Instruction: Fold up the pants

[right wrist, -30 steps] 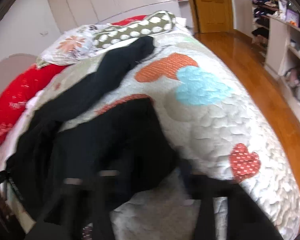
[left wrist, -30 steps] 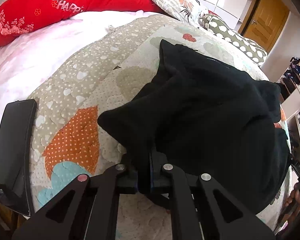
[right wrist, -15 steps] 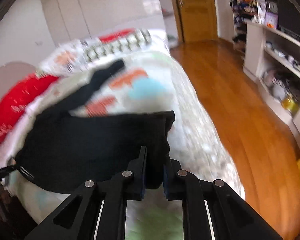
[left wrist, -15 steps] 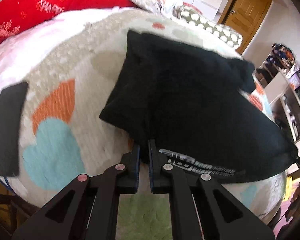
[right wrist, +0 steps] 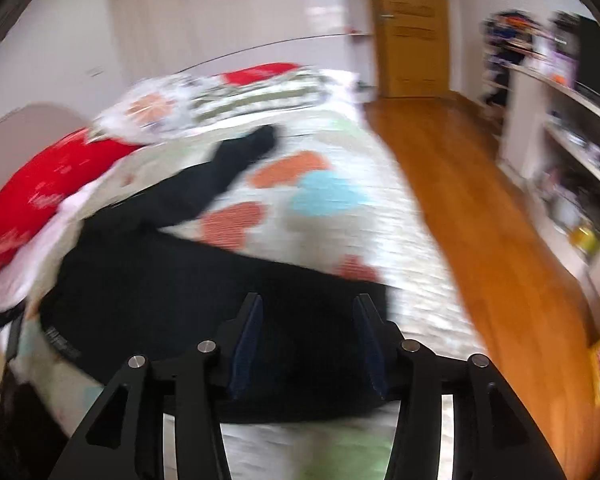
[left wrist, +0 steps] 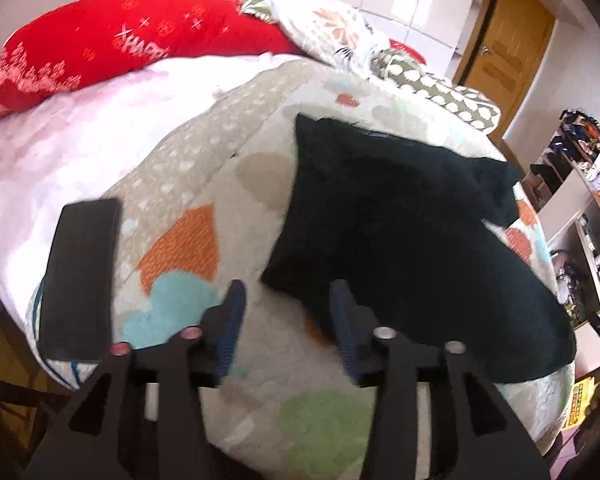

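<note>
The black pants [left wrist: 404,240] lie spread on the heart-patterned quilt [left wrist: 188,240] of the bed. My left gripper [left wrist: 288,308] is open and empty, just in front of the near left corner of the pants. In the right wrist view the pants [right wrist: 172,292] lie flat with one leg stretching away toward the pillows. My right gripper [right wrist: 306,320] is open and empty, its jaws spread over the near edge of the pants. The right wrist view is blurred.
A black phone [left wrist: 80,276] lies on the bed's left edge. A red pillow [left wrist: 120,44] and patterned pillows [left wrist: 324,28] sit at the head. Wooden floor [right wrist: 480,220], a wooden door [right wrist: 412,28] and white shelves [right wrist: 568,140] lie to the right.
Both grippers were shut on the waist edge of the pants, holding it up. Now both have opened and let go, and the pants lie flat on the quilt.
</note>
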